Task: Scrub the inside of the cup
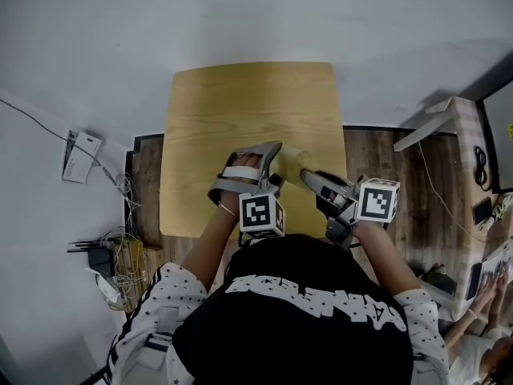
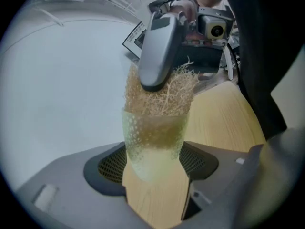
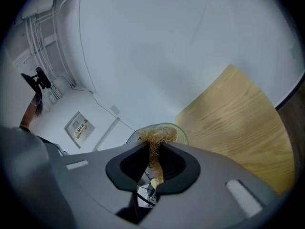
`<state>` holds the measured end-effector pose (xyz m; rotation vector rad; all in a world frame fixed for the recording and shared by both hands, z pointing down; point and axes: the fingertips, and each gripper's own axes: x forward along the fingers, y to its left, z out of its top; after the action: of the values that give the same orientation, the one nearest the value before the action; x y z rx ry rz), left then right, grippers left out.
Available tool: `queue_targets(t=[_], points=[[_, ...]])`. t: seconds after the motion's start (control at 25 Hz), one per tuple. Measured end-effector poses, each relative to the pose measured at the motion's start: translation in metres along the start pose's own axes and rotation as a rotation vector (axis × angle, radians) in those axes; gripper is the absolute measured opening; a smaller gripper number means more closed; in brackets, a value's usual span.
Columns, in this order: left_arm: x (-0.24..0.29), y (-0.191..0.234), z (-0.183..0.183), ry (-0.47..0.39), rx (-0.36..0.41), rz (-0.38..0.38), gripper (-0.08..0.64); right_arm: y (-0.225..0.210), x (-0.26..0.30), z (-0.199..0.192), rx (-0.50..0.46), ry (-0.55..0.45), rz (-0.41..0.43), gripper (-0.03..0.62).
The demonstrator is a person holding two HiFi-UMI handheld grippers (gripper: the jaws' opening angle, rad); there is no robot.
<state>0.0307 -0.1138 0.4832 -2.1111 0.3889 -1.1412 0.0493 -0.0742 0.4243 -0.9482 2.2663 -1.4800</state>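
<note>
— Between the left tongs, what is held?
— The cup, clamped at its base and held over the wooden surface. The right tongs pinch a fibre scrubber, its tuft inside the cup's mouth.
— Which step?
— Scrubbing, apparently. The next move probably calls for pushing deeper and twisting against the wall.

Left hand-held gripper clamps the pale cup — fibrous scrubber stuffed in its mouth.
</note>
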Motion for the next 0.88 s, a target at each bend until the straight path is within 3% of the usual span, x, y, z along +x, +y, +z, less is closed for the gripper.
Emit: queue_targets(t=[0.44,0.88], points=[[0.019,-0.003,-0.021,-0.025,-0.133,-0.030,0.347,-0.007,-0.011,0.005,-0.101,-0.044,-0.101,0.049],[0.039,-0.012,-0.038,-0.043,-0.248,-0.089,0.347,-0.023,-0.030,0.015,-0.245,-0.099,-0.271,0.049]])
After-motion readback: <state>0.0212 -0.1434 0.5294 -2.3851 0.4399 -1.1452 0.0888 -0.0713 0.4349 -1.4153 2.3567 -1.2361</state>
